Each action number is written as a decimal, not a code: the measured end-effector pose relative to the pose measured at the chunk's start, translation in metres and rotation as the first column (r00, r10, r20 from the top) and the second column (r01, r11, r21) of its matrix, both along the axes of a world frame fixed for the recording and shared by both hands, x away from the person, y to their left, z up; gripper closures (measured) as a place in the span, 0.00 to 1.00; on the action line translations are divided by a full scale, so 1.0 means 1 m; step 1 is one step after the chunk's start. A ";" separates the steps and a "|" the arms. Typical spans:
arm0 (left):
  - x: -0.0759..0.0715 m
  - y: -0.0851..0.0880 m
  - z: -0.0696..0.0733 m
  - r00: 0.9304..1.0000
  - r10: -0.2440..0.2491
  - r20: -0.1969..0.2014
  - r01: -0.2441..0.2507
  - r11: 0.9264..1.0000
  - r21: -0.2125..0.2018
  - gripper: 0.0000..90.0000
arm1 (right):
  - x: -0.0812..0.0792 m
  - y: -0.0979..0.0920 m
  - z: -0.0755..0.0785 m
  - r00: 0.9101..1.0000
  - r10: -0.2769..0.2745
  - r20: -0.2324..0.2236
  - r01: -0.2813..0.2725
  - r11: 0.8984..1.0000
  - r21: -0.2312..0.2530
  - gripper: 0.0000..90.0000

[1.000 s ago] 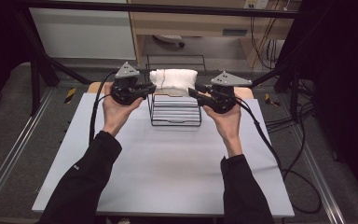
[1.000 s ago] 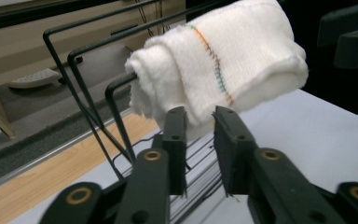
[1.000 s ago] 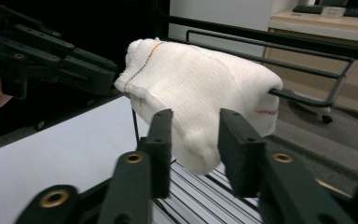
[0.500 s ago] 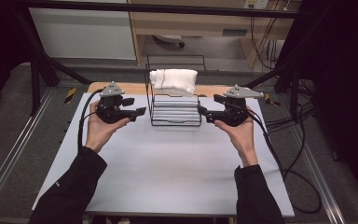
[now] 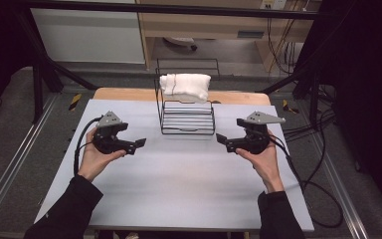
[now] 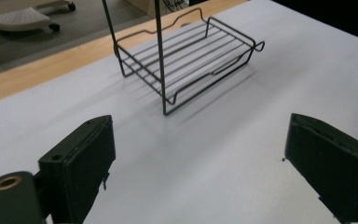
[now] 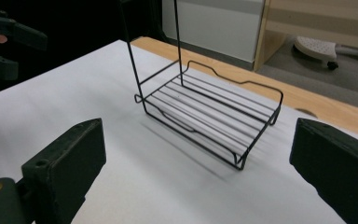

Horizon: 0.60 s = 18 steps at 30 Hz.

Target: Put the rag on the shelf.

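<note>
A black wire rack stands at the back middle of the white table top. A folded white cloth rests on the rack's upper rail. My left gripper hovers low, left of the rack, pointing right. My right gripper hovers low on the rack's right, pointing left. Both jaws have just been opening and now stand open with nothing between them. The left gripper view shows its own gripper aimed at the rack's lower shelf. In the right gripper view the gripper faces that shelf.
A wooden strip edges the table's far side. Cables trail off the right edge. A chair base sits on the floor beyond. The other hand's gripper shows at the right gripper view's upper left.
Both grippers have left the cloth on the rack's top, come down and outward to either side of the rack, and their jaws have opened. The cloth has stayed on the rack.
</note>
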State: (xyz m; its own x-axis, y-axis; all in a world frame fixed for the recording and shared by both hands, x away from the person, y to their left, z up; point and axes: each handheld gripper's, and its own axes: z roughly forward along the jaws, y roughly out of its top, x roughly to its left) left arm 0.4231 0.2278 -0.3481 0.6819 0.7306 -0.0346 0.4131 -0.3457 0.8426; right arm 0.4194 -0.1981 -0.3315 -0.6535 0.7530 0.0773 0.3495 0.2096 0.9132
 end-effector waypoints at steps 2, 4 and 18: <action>-0.004 0.004 -0.007 1.000 0.003 -0.010 -0.003 1.000 -0.003 0.08 | -0.003 -0.003 -0.007 1.000 -0.002 -0.011 0.002 1.000 -0.002 0.03; -0.008 0.008 -0.014 1.000 0.002 -0.015 -0.002 1.000 -0.006 0.07 | -0.007 -0.006 -0.014 1.000 0.004 -0.018 -0.004 1.000 0.002 0.02; -0.036 0.034 -0.057 0.999 -0.002 -0.042 0.002 1.000 -0.004 0.06 | -0.028 -0.030 -0.066 0.995 -0.001 -0.101 0.000 1.000 -0.011 0.01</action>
